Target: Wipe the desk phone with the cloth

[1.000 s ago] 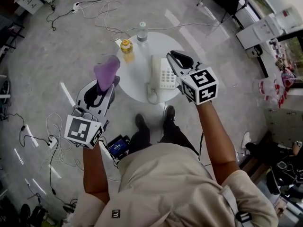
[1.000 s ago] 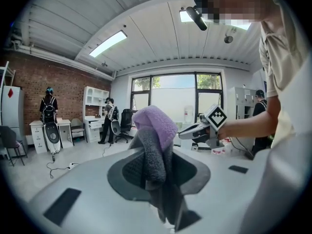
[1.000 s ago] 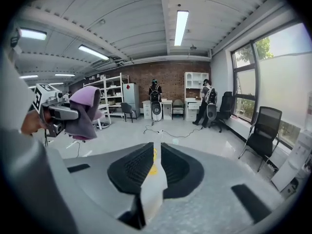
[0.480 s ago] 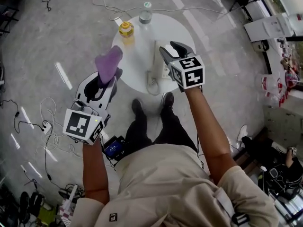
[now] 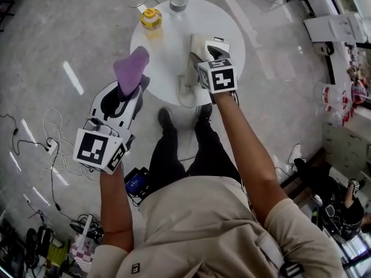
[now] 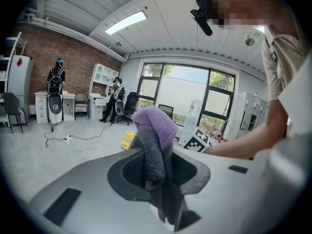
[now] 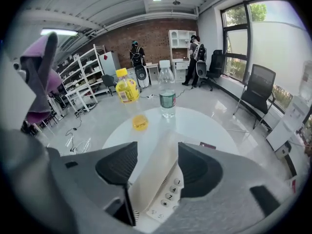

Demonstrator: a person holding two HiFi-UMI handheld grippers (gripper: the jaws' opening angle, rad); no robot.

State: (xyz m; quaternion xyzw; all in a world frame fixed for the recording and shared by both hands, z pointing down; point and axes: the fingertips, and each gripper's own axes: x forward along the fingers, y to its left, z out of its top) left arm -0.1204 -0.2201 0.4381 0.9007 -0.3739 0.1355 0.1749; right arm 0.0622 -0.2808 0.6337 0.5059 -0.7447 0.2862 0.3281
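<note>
The right gripper [image 7: 155, 165] points down over the desk phone [image 7: 150, 182] on the round table [image 5: 165, 51]. Its jaws have just been opening and stand spread, with the phone between them. The left gripper [image 6: 157, 167] pinches the purple cloth [image 6: 155, 123], held up to the phone's left and apart from it.

Bright daylight from the windows [image 6: 185, 99] and ceiling strip lights [image 6: 126, 22]; fisheye edges curve, near gripper bodies blur

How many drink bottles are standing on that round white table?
2. A yellow bottle stands near the table's far edge, and a clear water bottle stands just to its right. None seems hidden.
</note>
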